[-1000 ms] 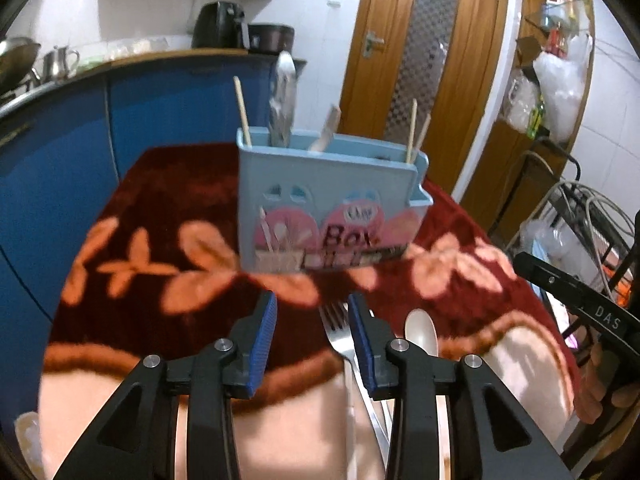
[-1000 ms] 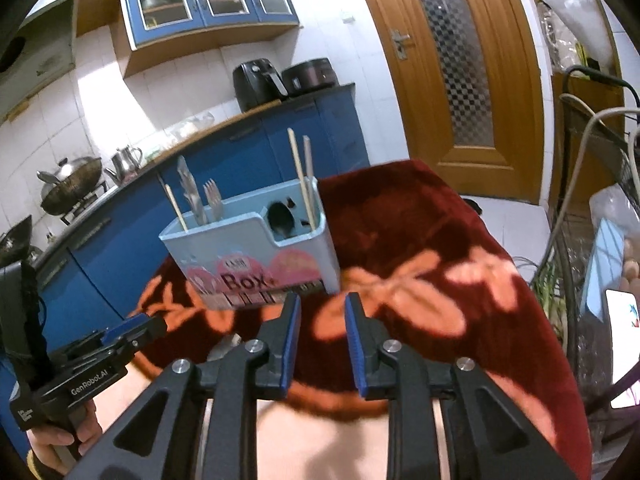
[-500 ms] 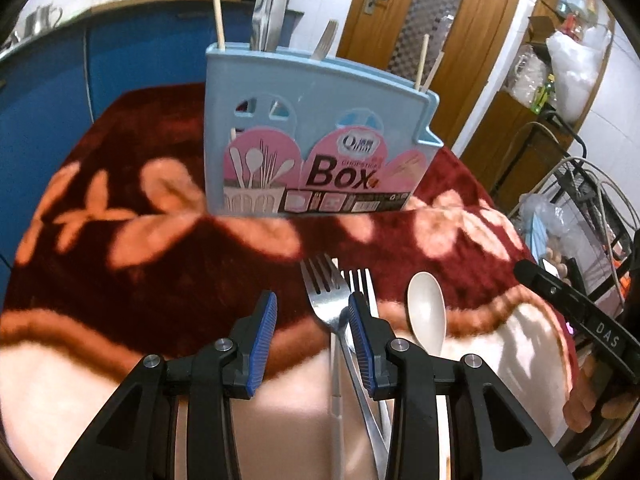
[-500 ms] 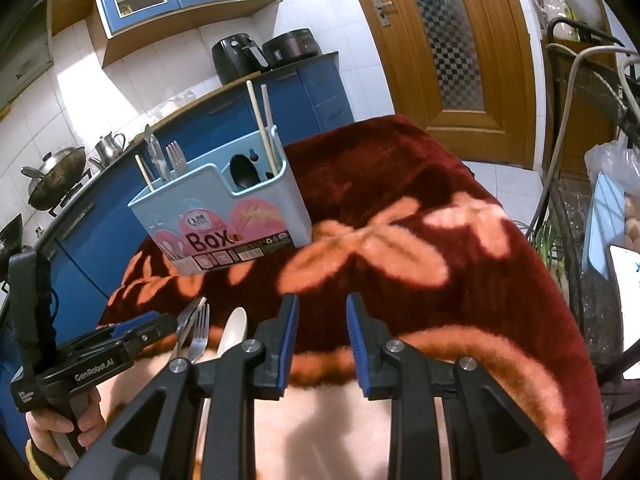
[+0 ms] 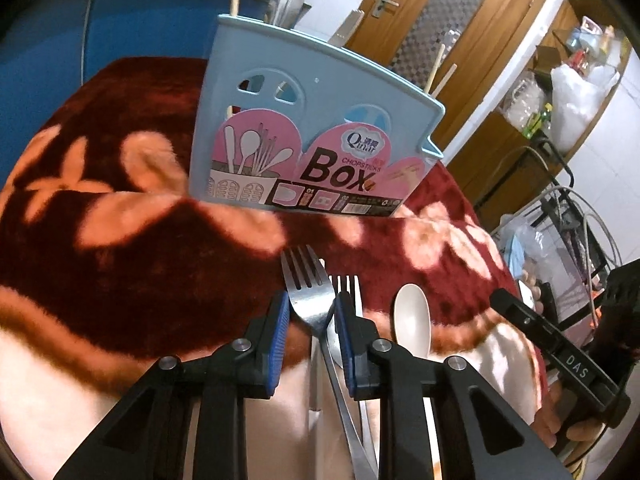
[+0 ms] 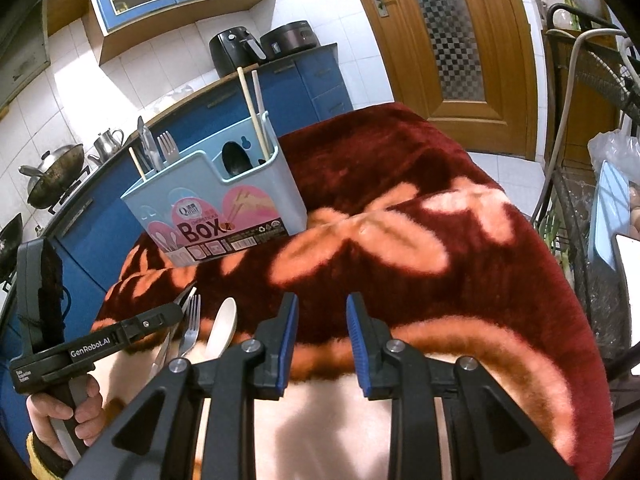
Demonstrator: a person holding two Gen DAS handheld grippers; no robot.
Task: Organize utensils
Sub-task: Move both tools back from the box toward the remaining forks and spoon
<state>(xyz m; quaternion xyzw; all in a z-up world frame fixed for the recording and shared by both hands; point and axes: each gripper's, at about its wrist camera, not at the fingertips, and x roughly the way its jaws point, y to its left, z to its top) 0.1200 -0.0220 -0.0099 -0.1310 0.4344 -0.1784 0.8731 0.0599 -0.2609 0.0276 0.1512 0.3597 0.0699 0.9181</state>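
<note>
Fork pickup in hand at the near edge of the blanket-covered table.

At the left, the left gripper (image 5: 311, 312) is set with its blue pads apart around the neck of the large fork (image 5: 306, 288), which lies near the table's near edge (image 5: 80, 360); contact with the pads cannot be confirmed from this angle. Just right of it a smaller fork (image 5: 347, 284) and a pale spoon (image 5: 412, 320) are laid side by side. The blue utensil box (image 5: 308, 136) is stood farther back, toward the table's middle. At the right, the right gripper (image 6: 321, 336) is held empty, fingers apart, above the cloth. Next, the pads probably need closing on the fork neck, then lifting toward the box.
</note>
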